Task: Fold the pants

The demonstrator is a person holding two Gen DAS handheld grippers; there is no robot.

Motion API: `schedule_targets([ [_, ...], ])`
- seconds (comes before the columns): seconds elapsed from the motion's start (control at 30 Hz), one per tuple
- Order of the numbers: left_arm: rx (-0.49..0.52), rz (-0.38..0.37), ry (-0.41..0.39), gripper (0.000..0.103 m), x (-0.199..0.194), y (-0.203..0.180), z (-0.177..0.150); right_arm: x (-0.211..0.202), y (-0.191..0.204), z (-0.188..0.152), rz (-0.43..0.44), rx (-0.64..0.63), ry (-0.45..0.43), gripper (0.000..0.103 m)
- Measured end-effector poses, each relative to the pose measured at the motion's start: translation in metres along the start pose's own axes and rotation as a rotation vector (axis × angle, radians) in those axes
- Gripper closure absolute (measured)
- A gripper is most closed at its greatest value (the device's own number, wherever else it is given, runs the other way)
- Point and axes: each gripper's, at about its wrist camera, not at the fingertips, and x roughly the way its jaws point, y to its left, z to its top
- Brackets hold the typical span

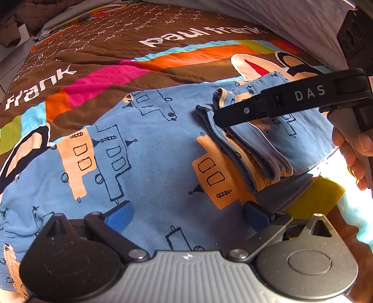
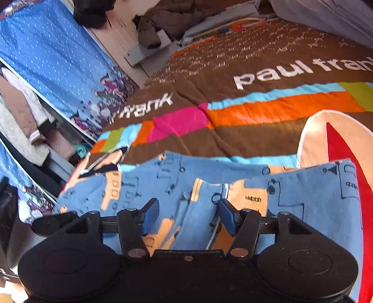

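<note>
Light blue pants [image 1: 144,149] with an orange and dark-line print lie on the bed; the leg ends [image 1: 247,144] are folded over onto the rest at the right. My left gripper [image 1: 186,216] is open and empty just above the flat part of the pants. My right gripper [image 2: 188,214] is open over the folded leg ends [image 2: 205,209], with cloth between and under its blue pads [image 2: 227,218] but not pinched. It also shows in the left wrist view [image 1: 218,116], reaching in from the right onto the fold.
The pants lie on a brown quilt [image 1: 98,60] with bright stripes and white lettering. A grey sheet [image 1: 303,25] rises at the back right. In the right wrist view the bed edge drops at the left to blue patterned fabric [image 2: 53,56] and clothes [image 2: 167,21].
</note>
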Motion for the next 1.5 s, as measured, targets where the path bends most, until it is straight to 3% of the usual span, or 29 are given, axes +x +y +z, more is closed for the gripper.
schedule_targets([
  [0.07,-0.007,0.015,0.0,0.001,-0.007,0.003,0.0,-0.014,0.002,0.001,-0.016,-0.005,-0.059,0.041],
  [0.13,-0.027,0.051,-0.028,0.002,-0.021,0.011,0.001,-0.03,0.005,0.005,-0.024,-0.022,-0.117,0.029],
  [0.17,-0.049,0.059,-0.049,0.002,-0.03,0.017,0.001,-0.035,0.006,0.007,-0.018,-0.028,-0.126,0.028],
  [0.33,-0.173,0.105,-0.149,0.002,-0.086,0.067,-0.014,-0.044,0.02,0.011,0.017,-0.074,-0.105,0.028],
  [0.5,-0.313,0.183,-0.14,0.002,-0.111,0.146,-0.047,-0.033,0.045,0.007,0.059,-0.111,-0.08,0.028],
  [0.57,-0.397,0.142,-0.135,0.002,-0.11,0.184,-0.06,-0.027,0.056,0.005,0.085,-0.127,-0.062,0.027],
  [0.63,-0.46,0.056,-0.126,0.002,-0.103,0.213,-0.069,-0.02,0.069,0.004,0.11,-0.155,-0.044,0.027],
  [0.83,-0.649,-0.348,-0.113,0.001,-0.065,0.27,-0.082,0.003,0.109,0.0,0.186,-0.26,0.014,0.026],
  [0.93,-0.737,-0.467,-0.102,0.001,-0.049,0.291,-0.085,0.014,0.127,-0.004,0.231,-0.329,0.037,0.028],
  [1.07,-0.681,-0.481,-0.067,0.001,-0.041,0.289,-0.078,0.033,0.147,-0.005,0.114,-0.546,0.047,0.032],
  [1.2,-0.59,-0.481,-0.046,0.001,-0.04,0.267,-0.068,0.067,0.146,-0.003,-0.001,-0.724,0.136,0.033],
  [1.3,-0.622,-0.471,-0.047,0.001,-0.036,0.268,-0.068,0.08,0.141,-0.007,-0.024,-0.776,0.175,0.034],
  [1.5,-0.699,-0.56,-0.054,0.001,-0.029,0.284,-0.075,0.079,0.138,-0.009,-0.011,-0.752,0.164,0.033],
])
